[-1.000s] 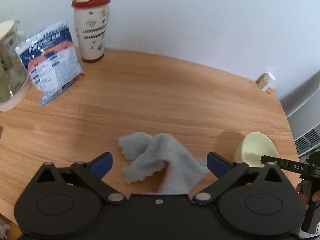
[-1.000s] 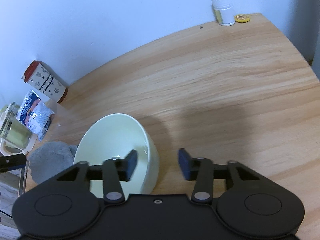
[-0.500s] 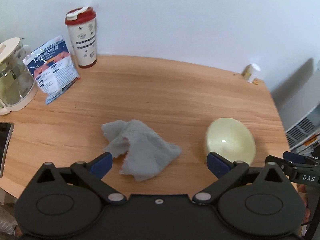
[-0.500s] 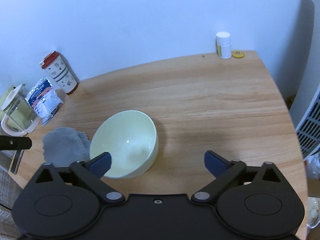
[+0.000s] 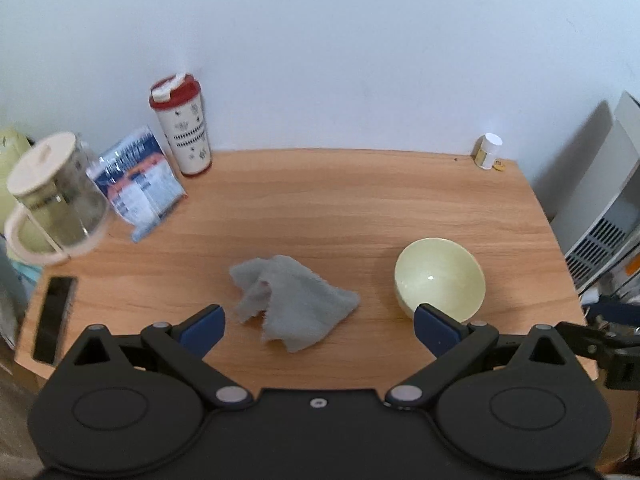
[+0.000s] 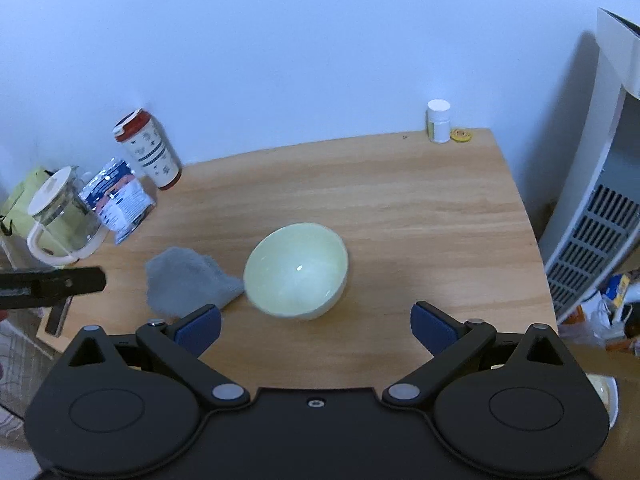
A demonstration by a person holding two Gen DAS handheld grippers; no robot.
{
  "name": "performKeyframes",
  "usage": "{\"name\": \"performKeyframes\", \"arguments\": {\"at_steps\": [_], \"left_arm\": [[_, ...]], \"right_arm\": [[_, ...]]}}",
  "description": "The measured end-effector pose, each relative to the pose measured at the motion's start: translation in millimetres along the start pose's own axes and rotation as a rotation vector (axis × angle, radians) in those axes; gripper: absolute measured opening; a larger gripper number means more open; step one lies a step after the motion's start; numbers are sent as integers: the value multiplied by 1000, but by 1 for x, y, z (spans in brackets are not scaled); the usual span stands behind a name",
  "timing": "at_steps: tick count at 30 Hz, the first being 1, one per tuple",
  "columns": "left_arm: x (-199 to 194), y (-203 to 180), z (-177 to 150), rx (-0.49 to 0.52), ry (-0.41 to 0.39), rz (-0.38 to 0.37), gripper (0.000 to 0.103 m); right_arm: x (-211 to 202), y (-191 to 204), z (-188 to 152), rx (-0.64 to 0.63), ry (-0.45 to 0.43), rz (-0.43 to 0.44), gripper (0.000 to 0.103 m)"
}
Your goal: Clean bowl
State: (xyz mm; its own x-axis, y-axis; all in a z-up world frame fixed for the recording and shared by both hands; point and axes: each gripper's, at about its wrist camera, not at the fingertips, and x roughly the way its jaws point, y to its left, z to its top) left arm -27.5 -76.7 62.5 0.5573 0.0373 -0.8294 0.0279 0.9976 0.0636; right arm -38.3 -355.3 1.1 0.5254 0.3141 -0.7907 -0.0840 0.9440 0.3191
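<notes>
Both grippers have been lifted up and back from the counter (image 5: 360,200) since a second ago, so that far more of the wooden surface is now seen in each view; the right gripper (image 6: 314,326), whose fingers had the bowl's wall between them then, has just been opening and now stands spread as wide as it goes, with nothing between the blue pads. The left gripper (image 5: 318,326) is likewise held wide and empty. The pale green bowl (image 6: 296,270) is set upright on the counter, just ahead of the right fingers and slightly to their left, clear of them. Seen from the left wrist, the bowl (image 5: 439,278) lies off to the right, beyond the right-hand pad, so the right hand is judged the nearer one to it. The grey cloth (image 5: 290,304) lies crumpled directly ahead of the left fingers, its longer run slanting from upper left to lower right; from the right wrist its edge appears to touch or nearly touch the bowl's left side. Open counter is left behind and to the right of the bowl up to the far and right edges. A tumbler (image 5: 182,126), a packet (image 5: 138,184) and a glass kettle (image 5: 56,196) are crowded at the far left, a phone (image 5: 54,326) at the near left edge, and a small white bottle (image 6: 439,121) at the far right corner, all well apart from the bowl.
</notes>
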Motion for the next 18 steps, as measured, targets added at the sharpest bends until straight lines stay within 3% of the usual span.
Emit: {"name": "performKeyframes", "arguments": {"at_steps": [7, 18], "left_arm": [[-6, 18, -6, 10, 11, -32, 103], [-8, 19, -20, 70, 21, -85, 103]], "right_arm": [[-14, 25, -6, -20, -54, -63, 103], [-8, 38, -20, 47, -18, -122, 103]]}}
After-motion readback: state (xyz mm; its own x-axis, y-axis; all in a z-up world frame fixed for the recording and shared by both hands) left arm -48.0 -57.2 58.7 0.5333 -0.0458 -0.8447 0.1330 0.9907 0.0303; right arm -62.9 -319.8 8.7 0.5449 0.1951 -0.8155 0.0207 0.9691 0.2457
